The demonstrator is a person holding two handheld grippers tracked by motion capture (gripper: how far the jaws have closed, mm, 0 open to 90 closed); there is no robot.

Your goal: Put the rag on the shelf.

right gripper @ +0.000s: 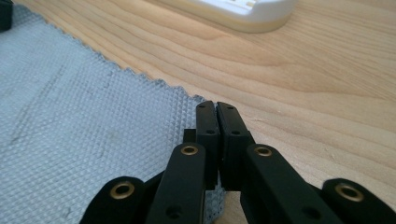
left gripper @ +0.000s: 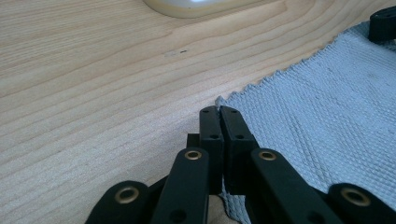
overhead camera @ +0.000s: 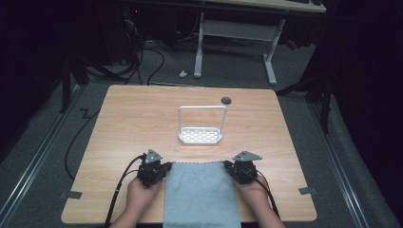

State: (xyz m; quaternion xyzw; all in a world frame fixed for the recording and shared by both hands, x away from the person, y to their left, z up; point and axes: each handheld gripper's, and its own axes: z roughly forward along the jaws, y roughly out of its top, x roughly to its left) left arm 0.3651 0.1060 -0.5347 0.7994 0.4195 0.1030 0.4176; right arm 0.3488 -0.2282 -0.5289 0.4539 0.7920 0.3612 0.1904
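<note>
A grey-blue waffle-weave towel (overhead camera: 200, 192) lies flat at the table's front middle, and its near end hangs over the front edge. My left gripper (overhead camera: 164, 168) sits at the towel's far left corner. In the left gripper view the left gripper (left gripper: 219, 109) has its jaws pressed together over the edge of the towel (left gripper: 327, 116) at that corner. My right gripper (overhead camera: 230, 167) is at the far right corner. In the right gripper view the right gripper (right gripper: 215, 105) is likewise shut on the edge of the towel (right gripper: 84, 126). A hand holds each gripper.
A white rack (overhead camera: 201, 134) with a tall wire handle stands just beyond the towel, mid-table; its base shows as the rack (left gripper: 187, 7) and the rack (right gripper: 243, 11). A dark round grommet (overhead camera: 226, 100) is near the far edge. Bare wood (overhead camera: 128, 123) lies to either side.
</note>
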